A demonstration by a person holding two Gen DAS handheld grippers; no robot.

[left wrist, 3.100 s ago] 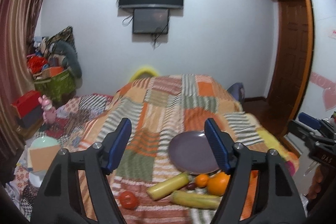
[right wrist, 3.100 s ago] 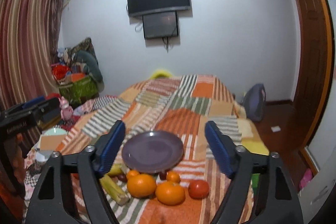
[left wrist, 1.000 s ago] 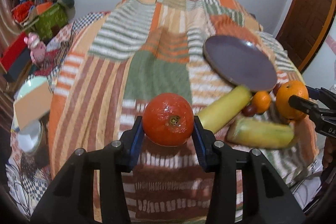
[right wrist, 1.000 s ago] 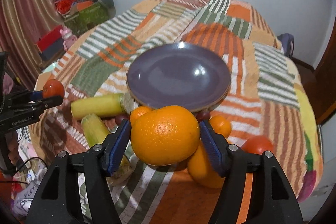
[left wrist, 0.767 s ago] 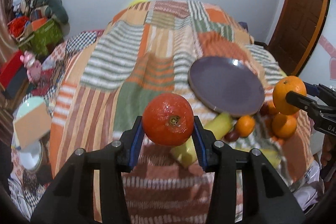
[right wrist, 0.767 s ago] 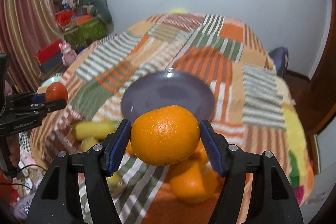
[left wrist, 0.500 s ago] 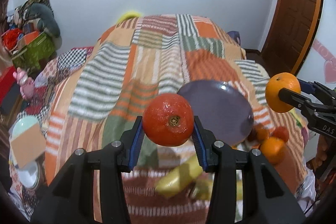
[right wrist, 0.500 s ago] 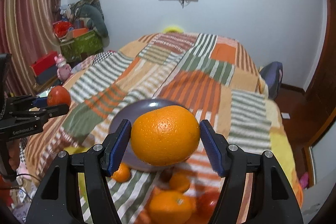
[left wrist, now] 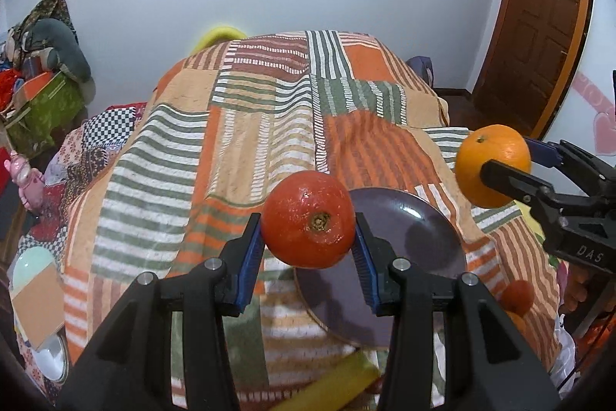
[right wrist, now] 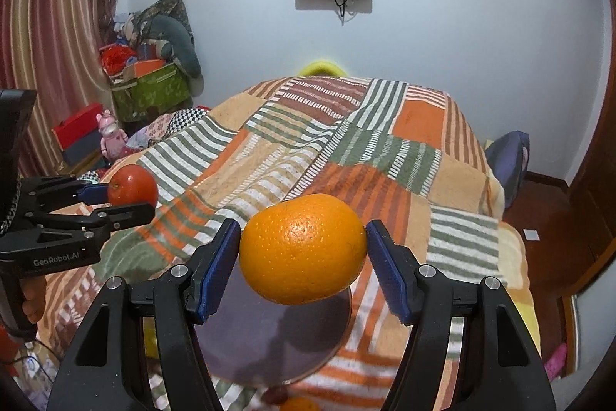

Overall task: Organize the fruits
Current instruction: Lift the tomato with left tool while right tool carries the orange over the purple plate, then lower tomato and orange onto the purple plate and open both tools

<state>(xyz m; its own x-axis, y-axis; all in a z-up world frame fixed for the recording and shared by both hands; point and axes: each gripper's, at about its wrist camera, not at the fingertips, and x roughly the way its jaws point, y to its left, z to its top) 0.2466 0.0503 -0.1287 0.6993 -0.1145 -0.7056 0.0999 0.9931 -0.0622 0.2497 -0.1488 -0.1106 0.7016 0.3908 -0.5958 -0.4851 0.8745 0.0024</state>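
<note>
My left gripper [left wrist: 308, 249] is shut on a red-orange tomato [left wrist: 308, 219] and holds it in the air over the near left edge of the purple plate [left wrist: 408, 264]. My right gripper [right wrist: 302, 257] is shut on a large orange [right wrist: 303, 248] and holds it above the same plate [right wrist: 269, 338]. From the left wrist view the orange [left wrist: 493, 164] hangs to the right of the plate. From the right wrist view the tomato [right wrist: 133, 185] hangs at the left. A yellow fruit [left wrist: 331, 388] and small oranges [left wrist: 518, 293] lie on the quilt near the plate.
The plate sits on a bed with a striped patchwork quilt [left wrist: 269, 110]. A cluttered pile with a green box [right wrist: 150, 91] stands at the left wall. A wooden door [left wrist: 539, 18] is at the right. A dark bag [right wrist: 508, 149] lies beside the bed.
Both grippers have risen and tilted up with their fruit. The plate and the loose fruit have slid lower in both views, and more of the wall shows.
</note>
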